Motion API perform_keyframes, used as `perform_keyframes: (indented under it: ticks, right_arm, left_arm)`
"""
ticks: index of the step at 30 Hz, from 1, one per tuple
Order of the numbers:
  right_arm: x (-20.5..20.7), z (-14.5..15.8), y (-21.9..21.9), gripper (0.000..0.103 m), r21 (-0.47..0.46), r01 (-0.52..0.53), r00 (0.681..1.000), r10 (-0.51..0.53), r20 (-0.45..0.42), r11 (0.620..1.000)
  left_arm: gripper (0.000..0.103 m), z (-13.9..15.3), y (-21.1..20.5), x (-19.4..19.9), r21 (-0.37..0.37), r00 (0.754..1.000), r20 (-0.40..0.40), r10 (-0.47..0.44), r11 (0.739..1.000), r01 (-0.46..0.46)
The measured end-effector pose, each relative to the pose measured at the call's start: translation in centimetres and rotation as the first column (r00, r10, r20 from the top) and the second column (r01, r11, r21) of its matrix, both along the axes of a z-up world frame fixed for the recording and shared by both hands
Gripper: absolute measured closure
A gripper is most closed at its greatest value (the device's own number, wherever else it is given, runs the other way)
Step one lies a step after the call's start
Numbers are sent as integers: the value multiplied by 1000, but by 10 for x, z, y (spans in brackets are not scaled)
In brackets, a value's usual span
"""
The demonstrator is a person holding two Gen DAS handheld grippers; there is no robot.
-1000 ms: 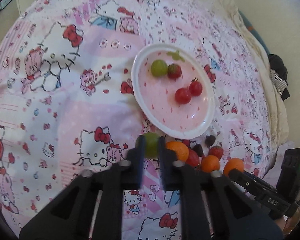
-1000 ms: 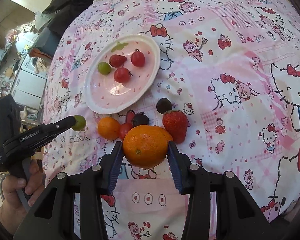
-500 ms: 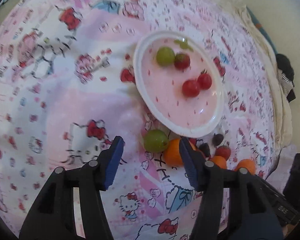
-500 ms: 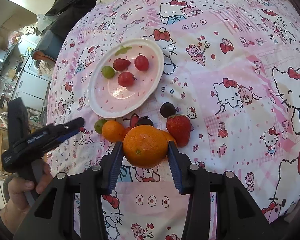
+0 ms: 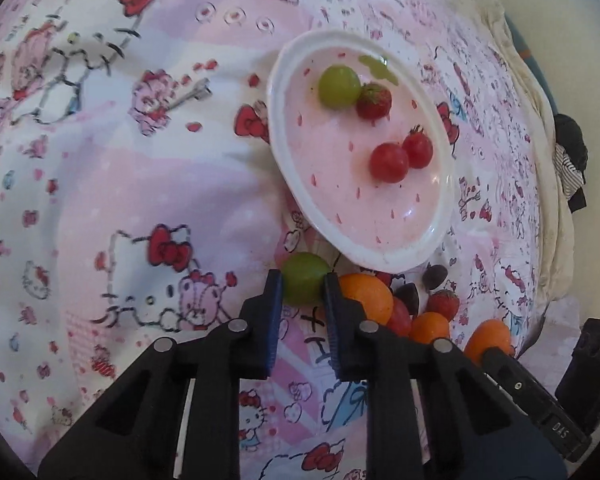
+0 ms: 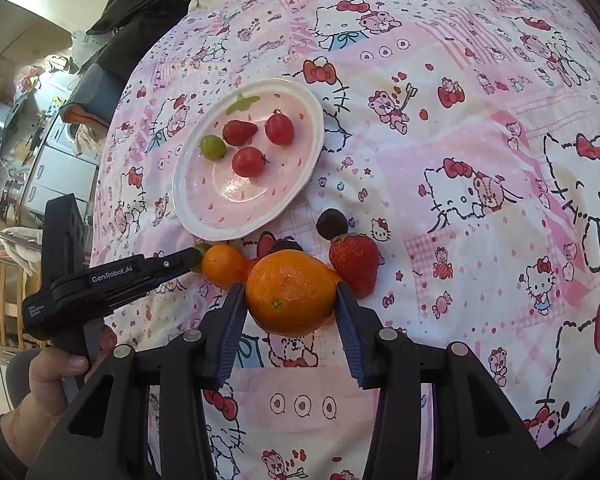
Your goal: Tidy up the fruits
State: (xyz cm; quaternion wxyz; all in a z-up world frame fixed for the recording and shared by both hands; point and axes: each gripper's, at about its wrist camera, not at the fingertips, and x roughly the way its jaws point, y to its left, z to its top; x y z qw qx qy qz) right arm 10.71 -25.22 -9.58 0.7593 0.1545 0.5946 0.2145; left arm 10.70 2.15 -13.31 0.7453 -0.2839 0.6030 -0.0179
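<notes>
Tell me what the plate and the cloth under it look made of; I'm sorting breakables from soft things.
The plate looks like glazed ceramic or hard melamine: a white rim, a pink speckled well and a bright glossy highlight near its centre; the look leaves it open. The cloth looks like soft matte printed cotton bedding: it wrinkles, dips around the plate and shows no shine.
</notes>
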Motion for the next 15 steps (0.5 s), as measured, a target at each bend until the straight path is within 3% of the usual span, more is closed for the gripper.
perform_keyframes:
  ticks: [7,15]
  right_arm:
    - [-2,1,5,57,-2,-16,1000,16,5,1000]
    - [-1,1,5,57,-2,-12,1000,12,4,1000]
  left_arm:
    - [91,20,10,-4,14,998,62,22,1000,-23]
    - [94,18,14,-2,33,998,56,30,999,-32]
